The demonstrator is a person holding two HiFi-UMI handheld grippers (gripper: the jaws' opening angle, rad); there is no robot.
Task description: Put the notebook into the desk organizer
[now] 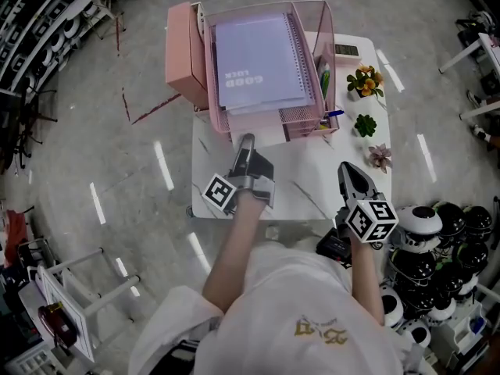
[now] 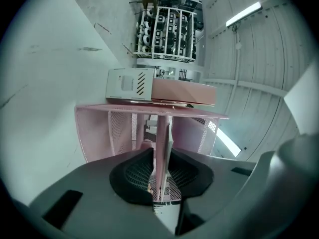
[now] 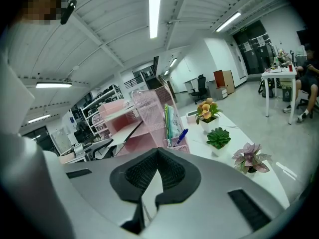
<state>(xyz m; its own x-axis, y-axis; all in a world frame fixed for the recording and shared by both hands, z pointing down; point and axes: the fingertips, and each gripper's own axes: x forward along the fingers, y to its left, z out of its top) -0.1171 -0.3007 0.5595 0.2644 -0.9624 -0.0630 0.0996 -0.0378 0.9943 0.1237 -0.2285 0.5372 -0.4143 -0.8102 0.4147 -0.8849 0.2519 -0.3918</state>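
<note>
Left tool (image 2: pixel 160 151): I have it partly open at the front of the desk organizer (image 1: pixel 301 116). A thin pink edge stands between the pads with a gap on each side. I cannot tell whether it is the notebook's rim or the tray's lip.
Right tool (image 3: pixel 158 151): tips together, nothing held, low over the table (image 1: pixel 312 186) and well clear of the organizer.
Notebook (image 1: pixel 258 57): it lies flat in the top tray, spiral binding to the right.
Step in hand: I judge this to be the release. I'd draw the left tool straight back along the edge without lifting, so neither pad drags the cover out.
Writing: "GOOD LUCK" on the cover, upside down to me. I can read nothing else.
</note>
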